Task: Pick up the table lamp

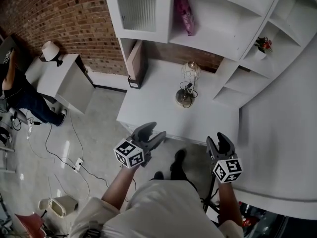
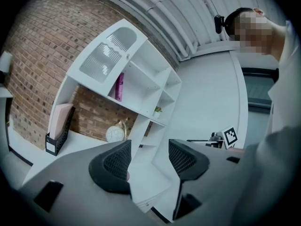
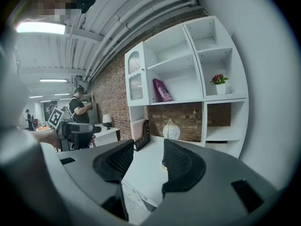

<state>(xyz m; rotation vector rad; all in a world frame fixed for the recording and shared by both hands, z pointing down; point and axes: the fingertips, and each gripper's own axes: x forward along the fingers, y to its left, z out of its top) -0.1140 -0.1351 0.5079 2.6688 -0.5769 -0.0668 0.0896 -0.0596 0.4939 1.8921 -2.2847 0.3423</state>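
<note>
The table lamp (image 1: 187, 85), a pale wire-caged globe on a round base with a dark cord, stands on the white desk (image 1: 148, 108) near the brick back wall. It shows small and far off in the left gripper view (image 2: 115, 133) and in the right gripper view (image 3: 171, 129). My left gripper (image 1: 152, 133) (image 2: 148, 160) hovers at the desk's front edge, open and empty. My right gripper (image 1: 218, 142) (image 3: 148, 160) is beside it to the right, also open with nothing between its pads. Both are well short of the lamp.
A black file holder with pink folders (image 1: 135, 65) stands at the desk's back left. White shelves hold a pink packet (image 1: 184, 13) and a red potted flower (image 1: 263, 44). Left, a cabinet carries another small lamp (image 1: 49, 50); a person (image 1: 20, 90) stands there. Cables (image 1: 59, 155) cross the floor.
</note>
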